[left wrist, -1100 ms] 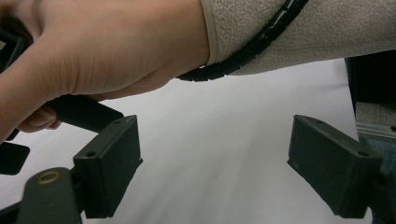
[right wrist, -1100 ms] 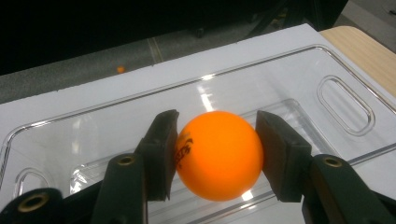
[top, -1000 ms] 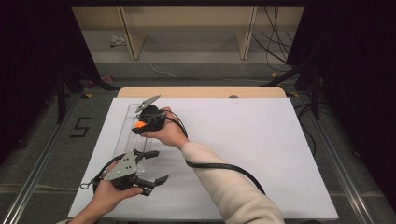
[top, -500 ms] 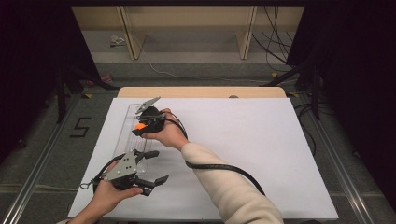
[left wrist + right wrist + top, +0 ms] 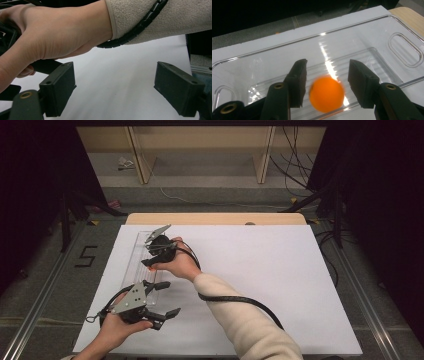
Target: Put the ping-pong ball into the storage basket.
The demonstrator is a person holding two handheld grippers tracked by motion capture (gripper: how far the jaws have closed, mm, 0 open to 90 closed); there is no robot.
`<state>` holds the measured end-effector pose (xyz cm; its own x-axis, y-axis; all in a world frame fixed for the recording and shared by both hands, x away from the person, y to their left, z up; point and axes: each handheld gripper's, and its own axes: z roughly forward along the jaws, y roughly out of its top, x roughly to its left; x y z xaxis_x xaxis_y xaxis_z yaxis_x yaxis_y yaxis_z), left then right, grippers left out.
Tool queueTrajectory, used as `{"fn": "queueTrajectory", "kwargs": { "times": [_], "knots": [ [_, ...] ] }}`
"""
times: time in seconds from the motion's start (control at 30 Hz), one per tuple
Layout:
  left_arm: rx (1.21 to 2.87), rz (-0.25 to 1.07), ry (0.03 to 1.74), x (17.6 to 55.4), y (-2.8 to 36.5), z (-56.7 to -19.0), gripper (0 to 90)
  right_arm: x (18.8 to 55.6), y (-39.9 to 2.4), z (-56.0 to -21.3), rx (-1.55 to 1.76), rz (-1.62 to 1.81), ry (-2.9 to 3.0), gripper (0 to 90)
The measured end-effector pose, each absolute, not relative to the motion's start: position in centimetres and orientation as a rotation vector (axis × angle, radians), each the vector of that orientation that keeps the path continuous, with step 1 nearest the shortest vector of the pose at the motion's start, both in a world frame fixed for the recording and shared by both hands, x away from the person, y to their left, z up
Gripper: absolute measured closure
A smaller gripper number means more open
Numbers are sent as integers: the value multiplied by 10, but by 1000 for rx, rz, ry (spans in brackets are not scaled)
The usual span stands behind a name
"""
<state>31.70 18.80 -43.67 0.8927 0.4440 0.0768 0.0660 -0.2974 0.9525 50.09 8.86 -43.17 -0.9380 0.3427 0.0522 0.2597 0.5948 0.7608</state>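
Over white paper, the orange ball (image 5: 326, 94) sits loose between the parted right claw (image 5: 327, 82), above the clear tray (image 5: 372, 40).

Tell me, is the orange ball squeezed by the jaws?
Loose: the orange ball shows a gap to each jaw of the right gripper.

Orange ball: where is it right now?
In the right gripper view, the blurred orange ball sits between the right gripper's jaws with gaps on both sides, over the clear plastic tray at the white table's left side.

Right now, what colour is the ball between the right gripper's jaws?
Orange; the ball shows best in the right gripper view, over the clear plastic tray.
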Motion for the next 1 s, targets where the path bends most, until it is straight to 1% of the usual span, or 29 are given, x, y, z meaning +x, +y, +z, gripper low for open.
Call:
{"fn": "queueTrajectory", "kwargs": {
  "times": [0.17, 0.5, 0.63, 0.83, 1.0],
  "knots": [
    [1849, 389, 381, 317, 188, -437, 164, 501, 89, -431, 513, 1279, 2708, 472],
    [1849, 388, 381, 317, 188, -437, 164, 499, 83, -421, 532, 1339, 2650, 273],
    [1848, 388, 383, 317, 188, -437, 163, 498, 77, -416, 538, 1360, 2624, 212],
    [1847, 387, 385, 317, 188, -437, 163, 497, 66, -409, 563, 1376, 2588, 168],
    [1847, 388, 388, 317, 188, -437, 162, 497, 53, -405, 583, 1373, 2572, 165]
  ]
}}
